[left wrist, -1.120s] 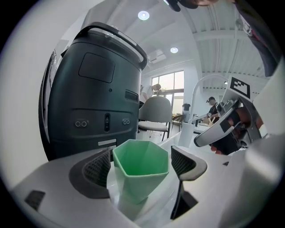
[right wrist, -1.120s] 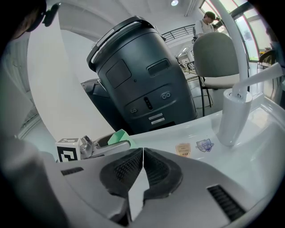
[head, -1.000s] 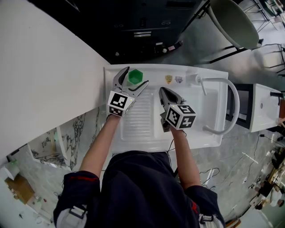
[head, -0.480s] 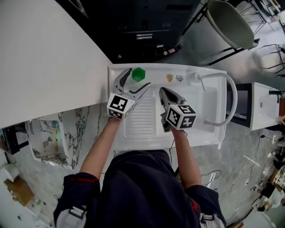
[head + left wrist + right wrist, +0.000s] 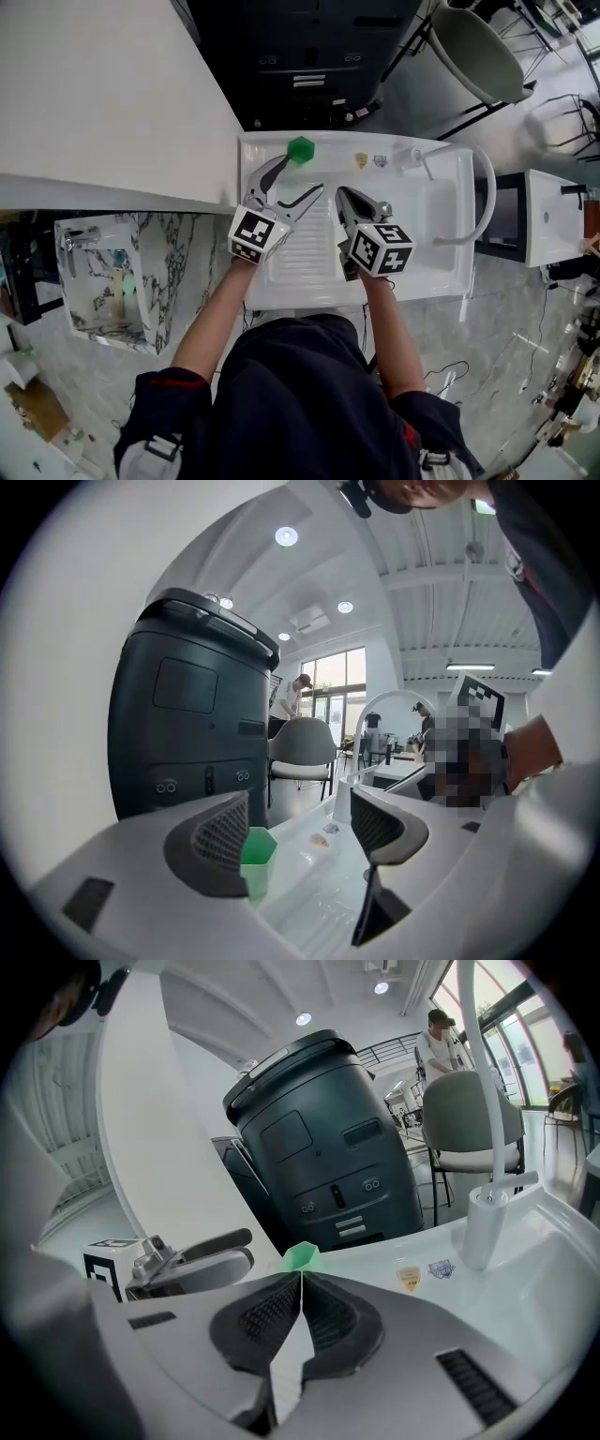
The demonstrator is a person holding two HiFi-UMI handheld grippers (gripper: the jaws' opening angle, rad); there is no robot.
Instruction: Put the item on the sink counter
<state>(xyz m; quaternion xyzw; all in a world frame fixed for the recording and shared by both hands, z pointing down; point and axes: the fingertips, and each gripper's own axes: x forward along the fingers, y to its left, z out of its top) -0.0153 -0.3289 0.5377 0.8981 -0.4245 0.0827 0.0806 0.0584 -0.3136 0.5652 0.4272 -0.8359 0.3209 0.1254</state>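
Note:
A small green cup (image 5: 300, 149) stands upright on the white sink counter (image 5: 330, 150), at its back left corner. My left gripper (image 5: 302, 175) is just in front of the cup and apart from it, open, with nothing between its pads. Its jaws have just been closing a little. In the left gripper view the cup (image 5: 255, 860) shows beyond the jaws, partly hidden by the left pad (image 5: 220, 841). My right gripper (image 5: 343, 192) hangs shut and empty over the ribbed draining board (image 5: 305, 248). In the right gripper view the cup (image 5: 302, 1256) peeks over its shut tips.
The basin (image 5: 436, 230) and an arched white faucet (image 5: 485, 202) lie to the right. Two small stickers (image 5: 368, 160) mark the back ledge. A dark grey machine (image 5: 309, 56) stands behind the sink, a white wall (image 5: 112, 94) to the left, a grey chair (image 5: 483, 47) beyond.
The left gripper has drawn back from the green cup, which was between its jaws and now stands free past the tips. Both grippers rose a little.

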